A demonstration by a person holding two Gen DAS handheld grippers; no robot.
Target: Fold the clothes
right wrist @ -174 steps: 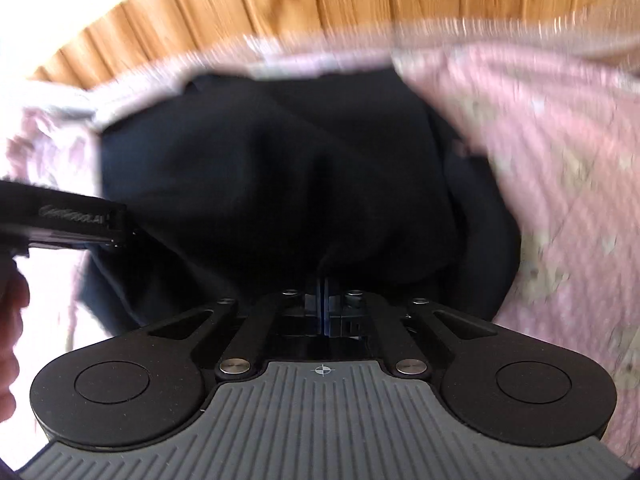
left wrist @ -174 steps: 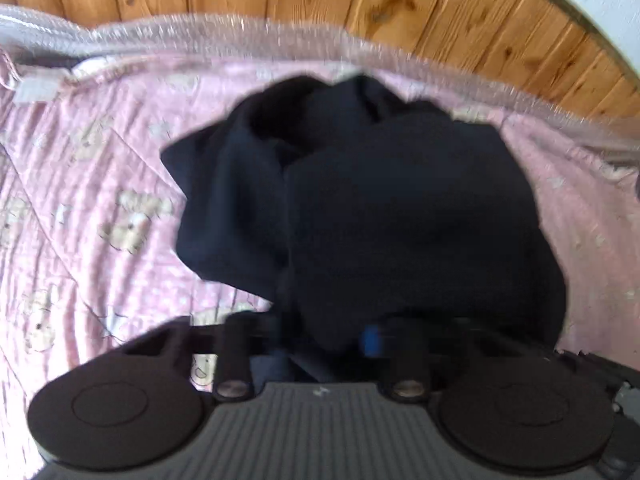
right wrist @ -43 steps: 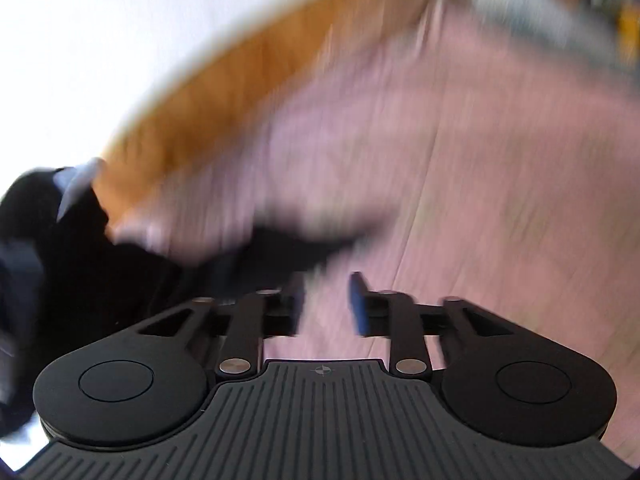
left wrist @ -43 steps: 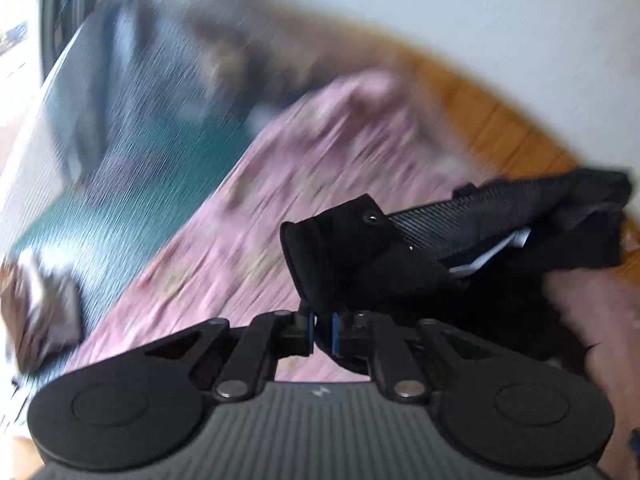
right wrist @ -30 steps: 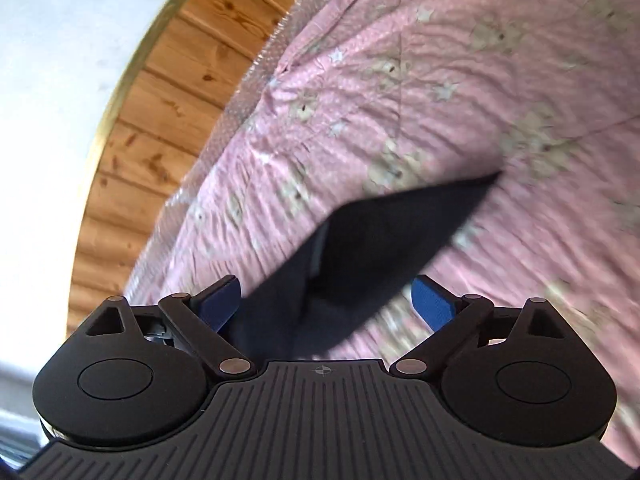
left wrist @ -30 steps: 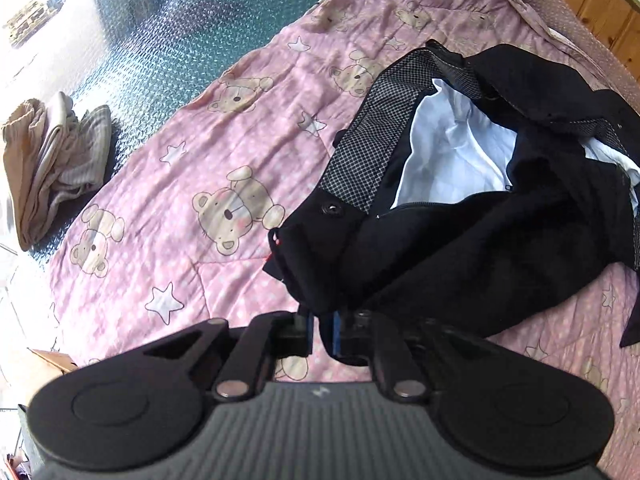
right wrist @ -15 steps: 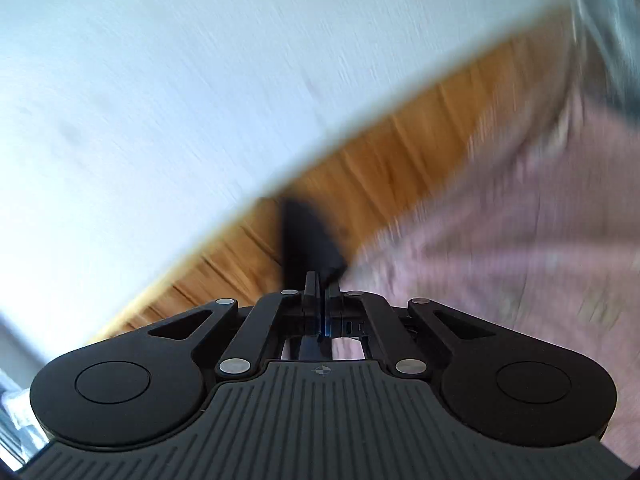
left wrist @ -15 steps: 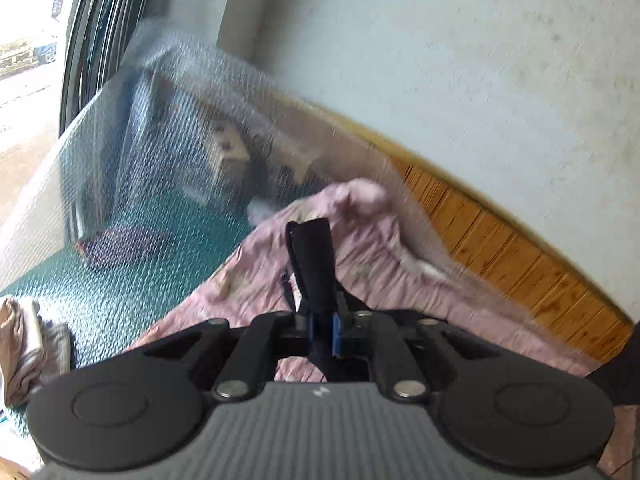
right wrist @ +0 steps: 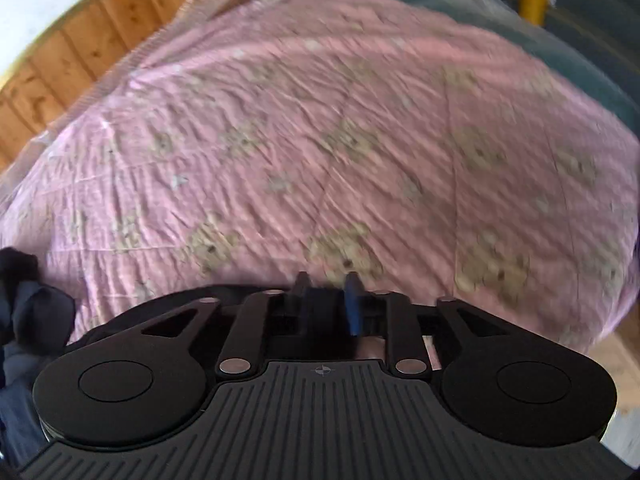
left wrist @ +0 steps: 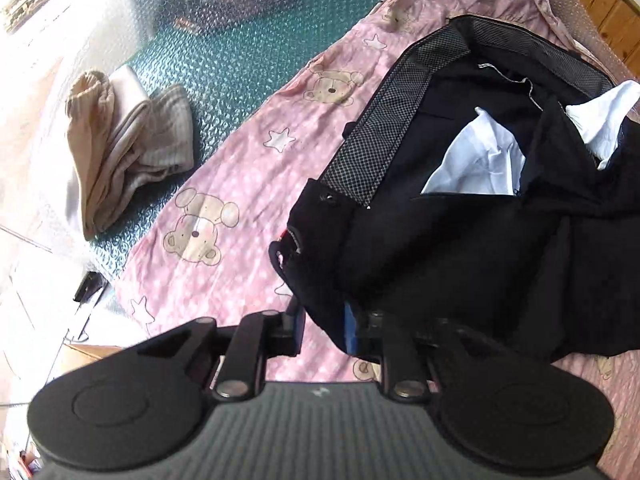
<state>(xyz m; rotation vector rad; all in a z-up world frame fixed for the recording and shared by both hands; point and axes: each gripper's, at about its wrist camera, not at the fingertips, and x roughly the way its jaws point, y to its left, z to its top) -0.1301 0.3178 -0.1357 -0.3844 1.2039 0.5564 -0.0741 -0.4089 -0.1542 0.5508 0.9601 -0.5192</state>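
Half a second ago both your tongs were clamped on black cloth and lifted toward the wall; now both have dropped back over the bed and sprung apart. Your left tongs (left wrist: 322,326) stand released, jaws parted, with the near edge of the black trousers (left wrist: 460,248) lying between and over them. The trousers lie crumpled on the pink bear-and-star sheet (left wrist: 224,200), waistband turned outward so its dotted mesh lining (left wrist: 384,132) and white pocket bags (left wrist: 484,164) show. To the left, a folded beige garment (left wrist: 124,148) rests on the green bubble-textured cover (left wrist: 224,52). Your right tongs (right wrist: 328,304) are also released, jaws parted, gripping nothing, above the wrinkled, blurred sheet; a dark bunched piece of cloth (right wrist: 24,304) sits at the left edge of that view.
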